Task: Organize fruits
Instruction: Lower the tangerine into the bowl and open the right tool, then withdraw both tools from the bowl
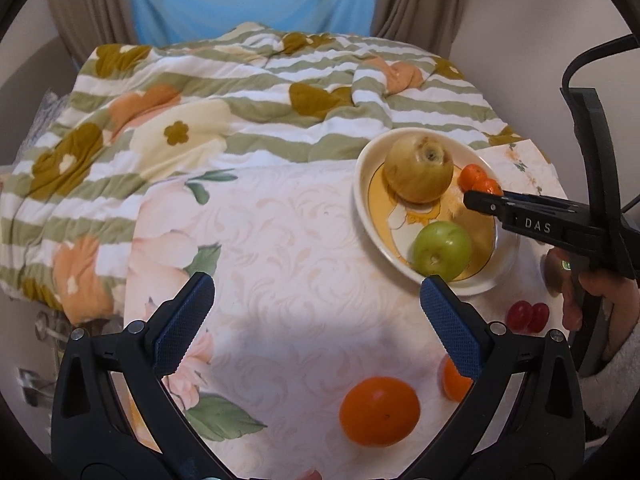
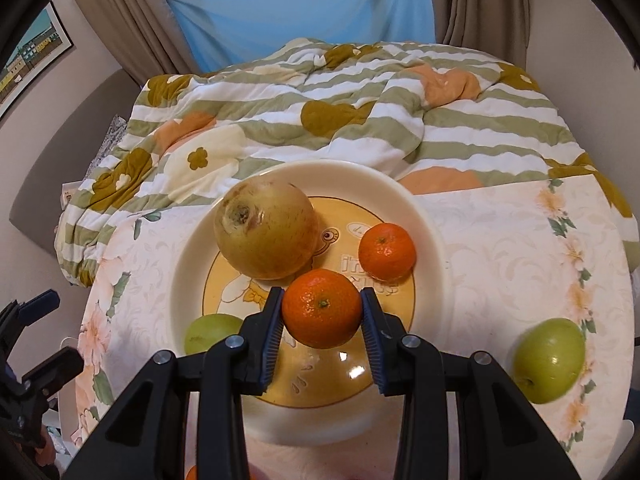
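Observation:
A cream plate [image 2: 424, 216] [image 1: 362, 184] holds a large yellow-brown pear [image 2: 266, 230] [image 1: 418, 170], a green apple [image 2: 208, 332] [image 1: 440, 249] and a mandarin [image 2: 386, 251] [image 1: 471, 174]. My right gripper [image 2: 322, 312] [image 1: 474, 196] is shut on a second mandarin [image 2: 322, 308] [image 1: 489, 187] just over the plate. My left gripper [image 1: 316, 316] is open and empty above the table, left of the plate. A big orange [image 1: 379, 410] lies between its fingers, lower down.
Another green apple [image 2: 548, 360] lies on the table right of the plate. Two red grapes [image 1: 528, 316] and another orange [image 1: 454, 380] lie near the front right. A striped flowered quilt [image 1: 200, 120] covers the bed behind the table.

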